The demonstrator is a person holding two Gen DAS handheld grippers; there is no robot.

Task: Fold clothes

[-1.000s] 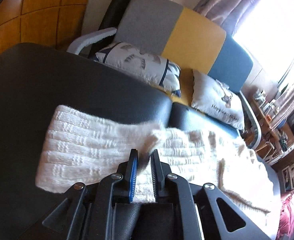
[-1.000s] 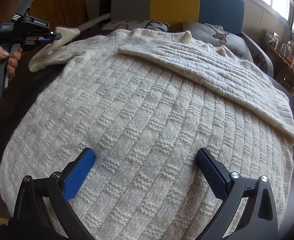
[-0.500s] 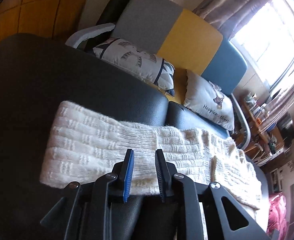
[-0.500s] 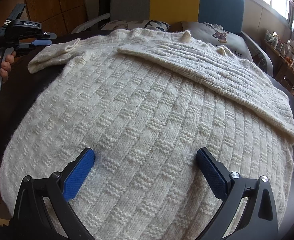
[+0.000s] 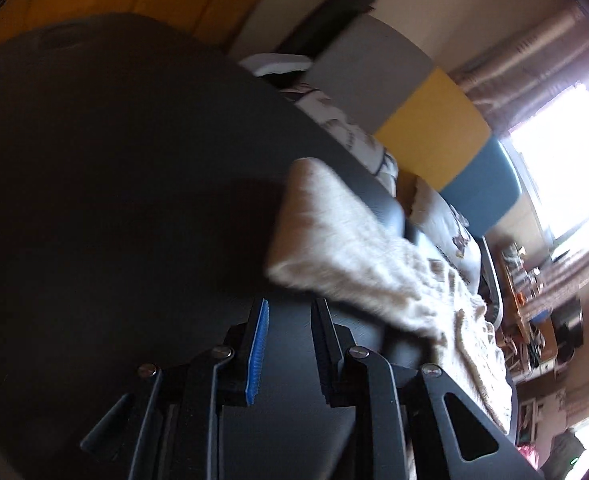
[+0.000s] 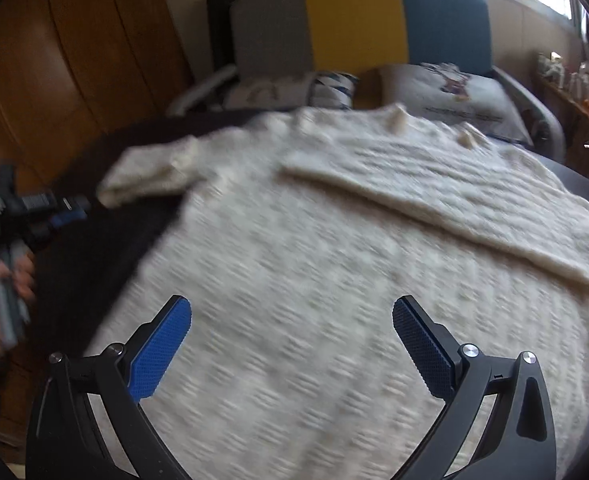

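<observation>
I'm hovering the left gripper (image 5: 288, 312) off the sweater's (image 6: 334, 280) unfolded left sleeve (image 5: 334, 236) at 2 o'clock, jaws slightly parted and pinching nothing; next I'm judging a re-grip on its cuff to fold it inward. Right gripper (image 6: 292, 316) spread wide over the body, empty. I'm counting one sweater, two sleeves, one already folded (image 6: 454, 200), two grippers.

sweater (image 6: 314, 280) on table (image 6: 94, 248) | sofa (image 6: 354, 28) behind

Behind the black table (image 6: 582, 184) stands a sofa (image 6: 354, 28) with grey, yellow and blue back panels and printed cushions (image 6: 454, 88), flanked by wood panelling (image 6: 74, 60) and bright curtained windows (image 5: 554, 152).
</observation>
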